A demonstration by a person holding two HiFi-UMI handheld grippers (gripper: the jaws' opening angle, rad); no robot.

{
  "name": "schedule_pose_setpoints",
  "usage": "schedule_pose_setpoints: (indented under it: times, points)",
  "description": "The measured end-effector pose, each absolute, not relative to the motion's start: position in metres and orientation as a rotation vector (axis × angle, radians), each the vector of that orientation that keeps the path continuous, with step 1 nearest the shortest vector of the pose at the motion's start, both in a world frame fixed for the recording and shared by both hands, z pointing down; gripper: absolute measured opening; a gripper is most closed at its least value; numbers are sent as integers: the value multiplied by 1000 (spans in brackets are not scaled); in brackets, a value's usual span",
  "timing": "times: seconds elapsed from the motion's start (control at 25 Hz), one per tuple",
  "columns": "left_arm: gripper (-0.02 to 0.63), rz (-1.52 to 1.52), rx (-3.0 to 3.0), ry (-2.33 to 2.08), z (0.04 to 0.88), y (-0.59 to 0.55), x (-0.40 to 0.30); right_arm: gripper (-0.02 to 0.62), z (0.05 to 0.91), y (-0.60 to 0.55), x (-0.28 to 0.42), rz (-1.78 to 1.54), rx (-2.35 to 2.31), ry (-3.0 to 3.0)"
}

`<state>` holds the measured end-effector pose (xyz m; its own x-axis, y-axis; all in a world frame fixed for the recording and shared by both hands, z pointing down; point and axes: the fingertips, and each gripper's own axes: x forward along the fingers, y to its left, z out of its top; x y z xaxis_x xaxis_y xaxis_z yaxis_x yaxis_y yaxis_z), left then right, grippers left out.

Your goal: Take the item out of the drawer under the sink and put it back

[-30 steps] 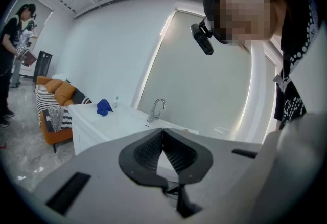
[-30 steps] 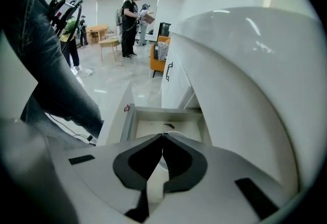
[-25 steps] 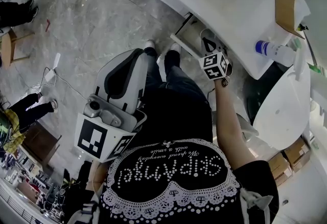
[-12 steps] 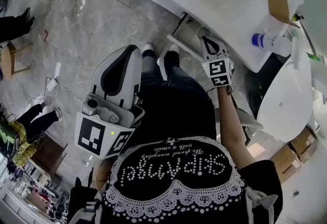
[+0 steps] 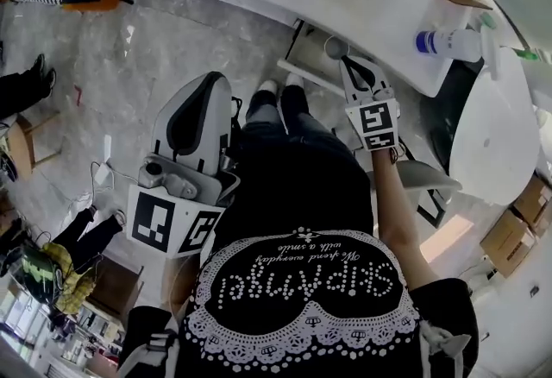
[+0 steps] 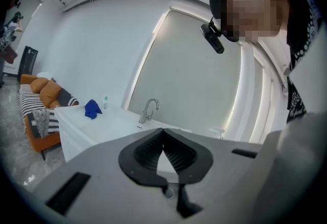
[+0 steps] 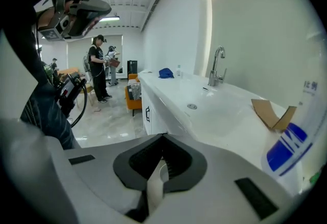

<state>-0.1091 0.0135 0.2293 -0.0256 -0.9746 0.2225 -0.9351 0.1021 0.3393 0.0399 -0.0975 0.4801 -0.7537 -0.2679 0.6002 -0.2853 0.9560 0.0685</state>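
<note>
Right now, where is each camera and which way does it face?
Head view: on the person's head, steeply down; black shirt, legs, left hand-held gripper, right hand-held gripper show.
Left gripper view: on the left hand-held gripper, facing the faucet; shut jaws and the black shirt show.
Right gripper view: on the right hand-held gripper, along the counter; jaws shut on a white cup.
Shared: both gripper views see the faucet and blue cloth.

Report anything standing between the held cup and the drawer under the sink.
Nothing visible does. The right gripper holds the cup just above what looks like the open drawer, with only air between. The left gripper hangs well aside.
</note>
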Motion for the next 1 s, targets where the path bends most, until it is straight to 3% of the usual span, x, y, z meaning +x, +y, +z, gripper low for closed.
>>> schedule_pose_setpoints:
  times: [1.0]
  points:
    - [5, -94, 2117, -1685, 238, -18, -98, 17, 389, -91, 81, 79, 905, -2491]
